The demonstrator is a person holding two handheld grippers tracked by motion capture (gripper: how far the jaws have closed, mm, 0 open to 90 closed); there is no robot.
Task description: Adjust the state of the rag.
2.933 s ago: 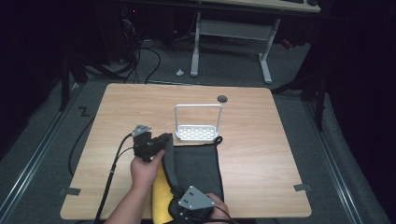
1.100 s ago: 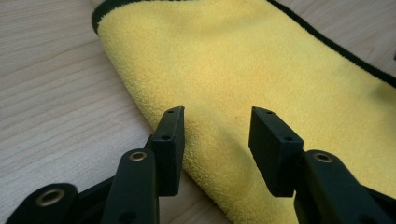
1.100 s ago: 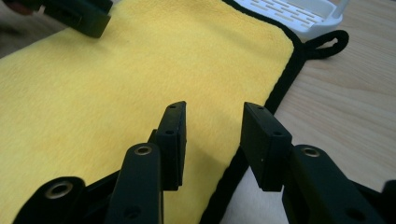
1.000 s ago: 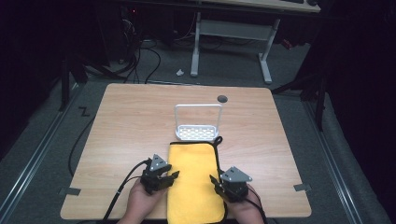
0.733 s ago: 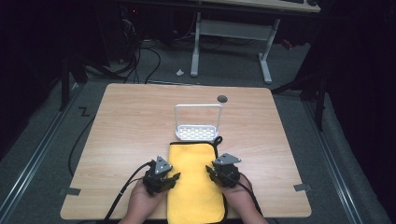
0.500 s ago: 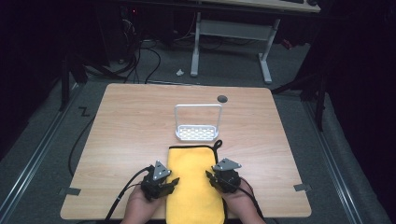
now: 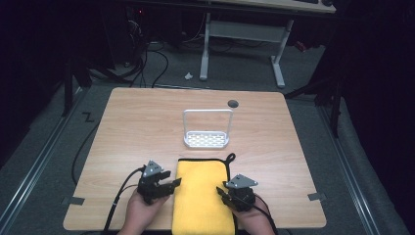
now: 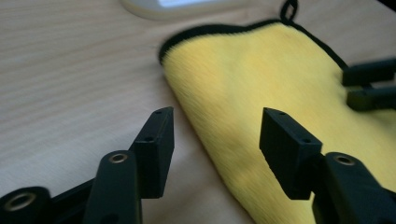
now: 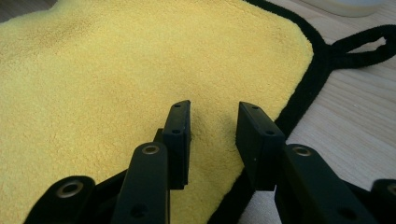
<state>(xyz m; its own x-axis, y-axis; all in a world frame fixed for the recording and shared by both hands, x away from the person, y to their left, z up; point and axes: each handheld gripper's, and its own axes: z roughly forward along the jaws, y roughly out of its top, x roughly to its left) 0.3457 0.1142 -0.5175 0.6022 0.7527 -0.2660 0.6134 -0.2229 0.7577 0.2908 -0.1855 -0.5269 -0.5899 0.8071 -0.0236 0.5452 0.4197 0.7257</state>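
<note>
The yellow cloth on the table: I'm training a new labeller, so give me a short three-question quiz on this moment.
1. True or false: the left tool is clamped on the cloth.
2. Which edge of the cloth does the right tool straddle: A, the black-bound edge by the loop; B, the plain folded edge?
3. What stands on the table just beyond the cloth?

Key
1. False: its jaws have just been opening and stand apart over the cloth's folded edge.
2. A.
3. A white rack with a hoop handle.
</note>
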